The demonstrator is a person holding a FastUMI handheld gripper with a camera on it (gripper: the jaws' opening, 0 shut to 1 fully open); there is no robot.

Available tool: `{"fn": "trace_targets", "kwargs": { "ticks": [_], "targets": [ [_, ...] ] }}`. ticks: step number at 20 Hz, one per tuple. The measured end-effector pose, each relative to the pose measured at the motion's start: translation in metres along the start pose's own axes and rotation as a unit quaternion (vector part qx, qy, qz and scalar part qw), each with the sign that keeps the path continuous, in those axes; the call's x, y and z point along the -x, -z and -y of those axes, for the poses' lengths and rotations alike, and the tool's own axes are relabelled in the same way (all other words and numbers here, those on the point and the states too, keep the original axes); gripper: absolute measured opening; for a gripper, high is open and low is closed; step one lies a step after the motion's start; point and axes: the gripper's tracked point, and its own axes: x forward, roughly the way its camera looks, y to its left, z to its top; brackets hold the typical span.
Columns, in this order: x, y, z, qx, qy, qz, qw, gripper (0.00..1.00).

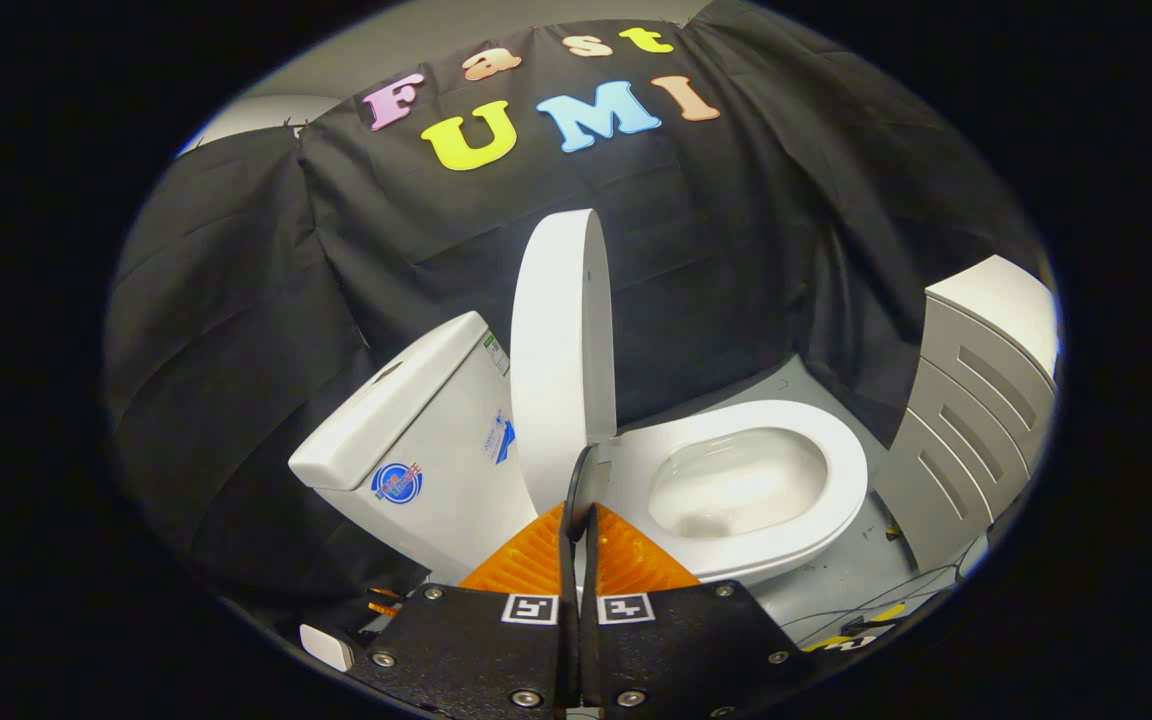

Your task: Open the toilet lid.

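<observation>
The smooth white plastic toilet lid point(561, 350) stands raised on edge, nearly upright, hinged at the back of the bowl and leaning toward the white ceramic cistern point(416, 440) on the left. That it stands so high suggests the opening is all but done; whether it rests against the cistern I cannot tell. To the right lies the white oval toilet seat point(836, 470), flat on the bowl, the pale basin open to view.

The hand-held gripper point(579, 530) sits near, just below the lid's lower end, its fingers drawn together to a narrow slit. They seem to have nothing clamped between them; a thin dark strip runs up from the gap toward the lid's base, and what it is I cannot make out. Closed fingers suit nudging a lid rather than pinching it.

Far right stands a grey slatted cabinet point(976, 420), well apart from the bowl.
</observation>
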Motion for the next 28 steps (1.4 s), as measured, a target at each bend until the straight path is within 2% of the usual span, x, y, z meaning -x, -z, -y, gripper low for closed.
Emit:
{"fn": "trace_targets", "kwargs": {
  "ticks": [12,28],
  "targets": [
    [-0.011,0.000,-0.052,0.075,-0.028,0.030,0.996,0.00],
    [-0.033,0.020,-0.112,0.106,-0.104,0.023,0.989,0.00]
  ]
}}
